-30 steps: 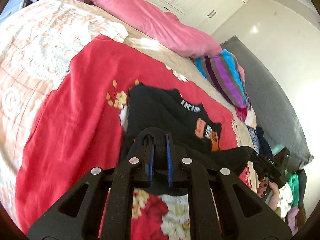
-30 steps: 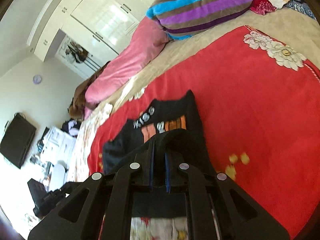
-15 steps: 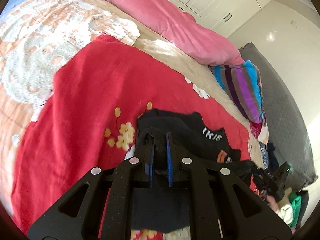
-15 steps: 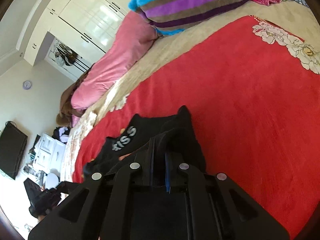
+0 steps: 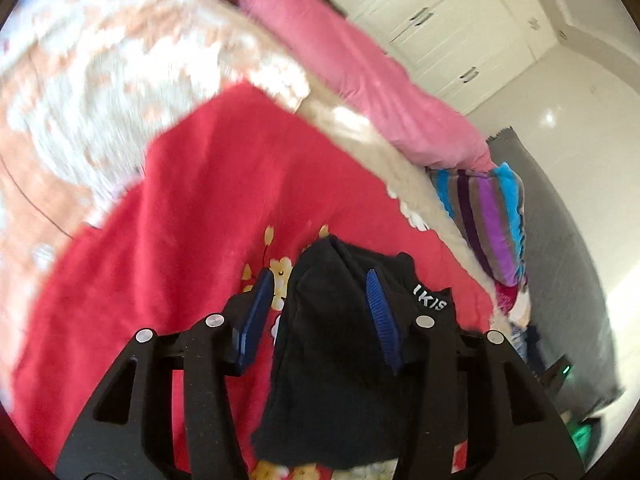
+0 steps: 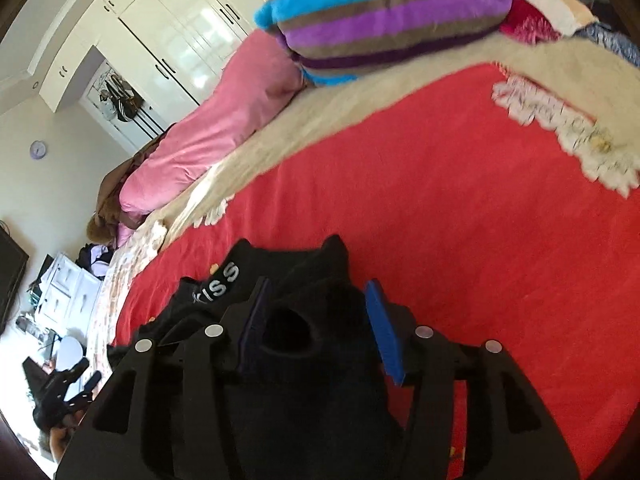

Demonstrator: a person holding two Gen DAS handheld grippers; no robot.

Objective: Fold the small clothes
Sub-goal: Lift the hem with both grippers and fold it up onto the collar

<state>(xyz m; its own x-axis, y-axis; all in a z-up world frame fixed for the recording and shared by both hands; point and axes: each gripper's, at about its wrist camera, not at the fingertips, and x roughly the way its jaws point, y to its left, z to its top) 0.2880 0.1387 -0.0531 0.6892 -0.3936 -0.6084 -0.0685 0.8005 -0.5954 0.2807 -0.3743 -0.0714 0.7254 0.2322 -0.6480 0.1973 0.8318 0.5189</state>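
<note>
A small black garment [image 5: 340, 344] with white "KISS" lettering lies folded over on the red floral blanket [image 5: 192, 216]. My left gripper [image 5: 320, 280] is open, its blue pads either side of the garment's near fold, not clamping it. In the right wrist view the same black garment [image 6: 296, 320] lies bunched between the blue pads of my right gripper [image 6: 316, 288], which is also open. The lower part of the garment is hidden under both gripper bodies.
A pink duvet roll [image 5: 360, 76] and a striped cushion [image 5: 488, 216] lie along the bed's far side. A cream lace cover [image 5: 80, 92] lies left of the blanket. White wardrobes [image 6: 172, 36] stand behind. The other gripper [image 6: 60, 388] shows at lower left.
Both grippers have opened and let go of the black garment after carrying its near edge forward over the rest. The garment now lies folded shorter.
</note>
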